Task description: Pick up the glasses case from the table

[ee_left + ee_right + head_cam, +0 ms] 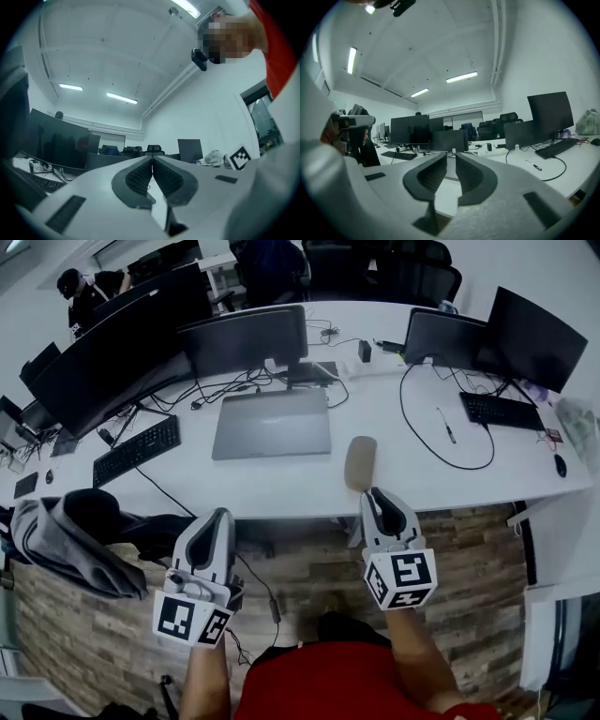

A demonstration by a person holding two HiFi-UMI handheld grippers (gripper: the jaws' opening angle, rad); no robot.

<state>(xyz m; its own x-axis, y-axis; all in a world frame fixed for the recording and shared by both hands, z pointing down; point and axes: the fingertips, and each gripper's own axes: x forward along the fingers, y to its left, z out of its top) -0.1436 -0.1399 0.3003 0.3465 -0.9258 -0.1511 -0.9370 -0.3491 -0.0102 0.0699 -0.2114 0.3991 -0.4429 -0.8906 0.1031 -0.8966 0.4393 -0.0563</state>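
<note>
The glasses case (360, 462) is a beige oval pouch. It lies on the white table (281, 486) near the front edge, right of a closed laptop. My right gripper (374, 491) (450, 157) hovers at the table's edge, just short of the case's near end. Its jaws stand a narrow gap apart with nothing between them. My left gripper (223, 513) (152, 159) is over the floor in front of the table, left of the case, with its jaws shut and empty. The case cannot be made out in either gripper view.
A closed grey laptop (272, 423) lies left of the case, with a black keyboard (138, 448) further left. Monitors (246, 338) stand behind. A pen (447, 426), a looping black cable (441, 451) and a second keyboard (502, 411) lie to the right. A grey jacket (70, 535) is draped at the lower left.
</note>
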